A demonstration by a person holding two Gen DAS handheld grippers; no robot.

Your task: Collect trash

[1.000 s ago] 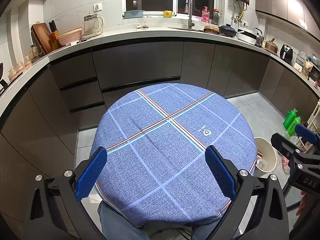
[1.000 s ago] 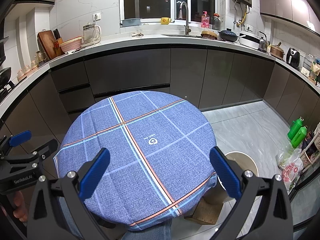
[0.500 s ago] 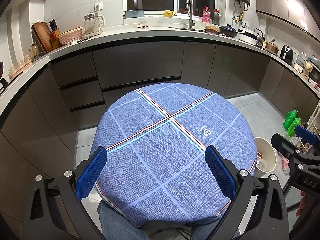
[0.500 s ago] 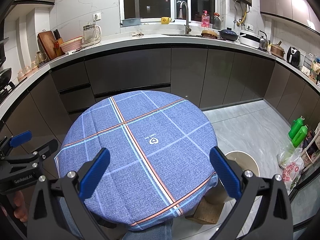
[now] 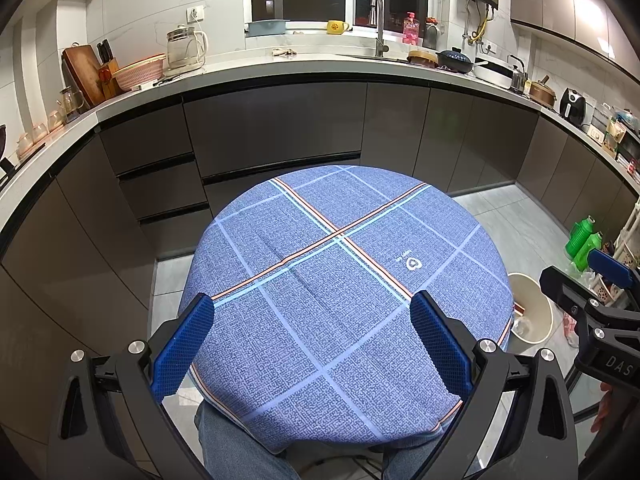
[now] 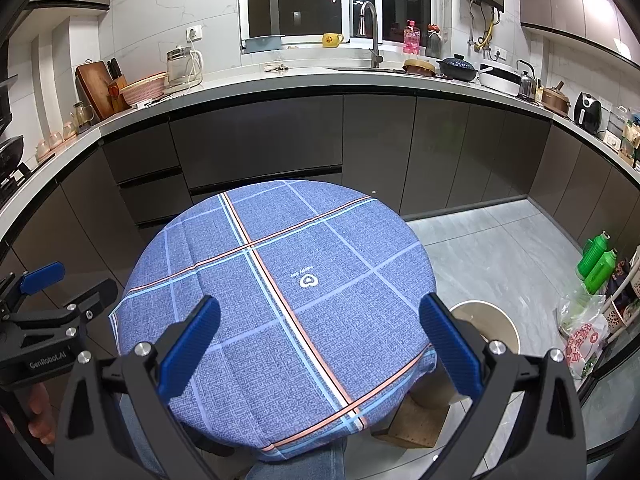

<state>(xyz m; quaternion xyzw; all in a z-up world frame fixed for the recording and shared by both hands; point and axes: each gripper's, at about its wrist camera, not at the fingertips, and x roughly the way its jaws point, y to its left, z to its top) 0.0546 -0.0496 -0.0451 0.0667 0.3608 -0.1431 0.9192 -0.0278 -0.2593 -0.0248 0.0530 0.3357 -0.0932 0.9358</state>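
Note:
A round table under a blue plaid cloth [image 5: 340, 248] [image 6: 280, 264] fills the middle of both views, and nothing lies on the cloth. My left gripper [image 5: 312, 312] hovers over the table's near edge, open and holding nothing. My right gripper [image 6: 320, 312] is likewise open and holding nothing, over the near right part of the table. Each gripper also shows at the edge of the other's view: the right gripper [image 5: 592, 292] and the left gripper [image 6: 60, 296]. A beige trash bin [image 5: 534, 312] [image 6: 496, 316] stands on the floor right of the table, with something clear inside.
Dark cabinets and a white counter [image 5: 280, 64] crowded with kitchenware curve behind the table. Green bottles [image 6: 596, 264] and a plastic bag [image 6: 584, 332] sit by a rack at the right. A wooden block [image 6: 416, 420] lies under the table's right edge. A person's denim-clad legs [image 5: 240, 440] are below the near edge.

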